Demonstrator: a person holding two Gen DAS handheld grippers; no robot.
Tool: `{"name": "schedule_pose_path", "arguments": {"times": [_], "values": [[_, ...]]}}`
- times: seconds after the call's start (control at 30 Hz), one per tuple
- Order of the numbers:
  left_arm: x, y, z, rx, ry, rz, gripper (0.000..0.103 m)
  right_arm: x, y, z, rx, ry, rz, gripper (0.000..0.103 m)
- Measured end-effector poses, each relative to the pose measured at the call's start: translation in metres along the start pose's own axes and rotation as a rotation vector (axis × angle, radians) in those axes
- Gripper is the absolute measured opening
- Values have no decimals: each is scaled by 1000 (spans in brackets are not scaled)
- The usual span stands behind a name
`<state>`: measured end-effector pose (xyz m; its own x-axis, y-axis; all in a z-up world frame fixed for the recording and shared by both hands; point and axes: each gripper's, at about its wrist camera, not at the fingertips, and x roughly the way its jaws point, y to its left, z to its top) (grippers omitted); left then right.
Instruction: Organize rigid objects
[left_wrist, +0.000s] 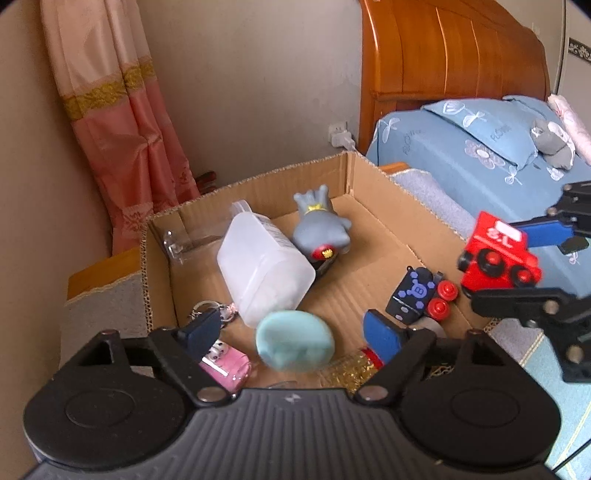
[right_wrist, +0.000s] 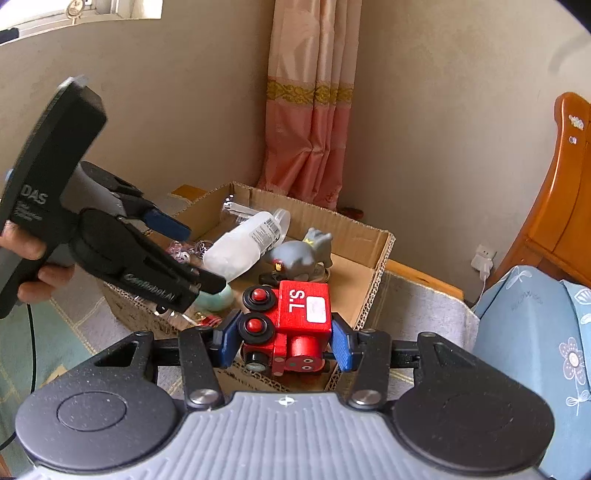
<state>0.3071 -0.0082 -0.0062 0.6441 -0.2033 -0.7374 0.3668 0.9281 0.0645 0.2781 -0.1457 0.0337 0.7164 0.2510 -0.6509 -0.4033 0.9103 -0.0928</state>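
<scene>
My right gripper (right_wrist: 284, 341) is shut on a red toy train (right_wrist: 291, 328) marked "S.L" and holds it above the near right edge of the cardboard box (right_wrist: 380, 254). The train also shows in the left wrist view (left_wrist: 498, 254), over the box's right wall (left_wrist: 391, 192). My left gripper (left_wrist: 295, 332) is open and empty above the box's near end. In the box lie a white plastic bottle (left_wrist: 262, 266), a grey figure (left_wrist: 321, 229), a dark blue train car (left_wrist: 417, 291), a mint green oval (left_wrist: 295, 339) and a pink toy car (left_wrist: 225, 363).
The box sits on a grey rug (right_wrist: 417, 306) in a room corner. A bed with blue bedding (left_wrist: 480, 155) and a wooden headboard (left_wrist: 443, 51) stands to the right. A pink curtain (left_wrist: 122, 122) hangs behind. A wall socket (left_wrist: 338, 134) is behind the box.
</scene>
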Motion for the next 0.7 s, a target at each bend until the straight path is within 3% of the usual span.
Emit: {"name": "schedule_pose_path", "arguments": {"times": [0.37,0.7], "values": [[-45,13,-14,-22,-108,26,100,47,-21,22,39,44,-49,54],[-73,18,-29,-32,-164,57,101,93,-40,45,130,63,-95,55]]}}
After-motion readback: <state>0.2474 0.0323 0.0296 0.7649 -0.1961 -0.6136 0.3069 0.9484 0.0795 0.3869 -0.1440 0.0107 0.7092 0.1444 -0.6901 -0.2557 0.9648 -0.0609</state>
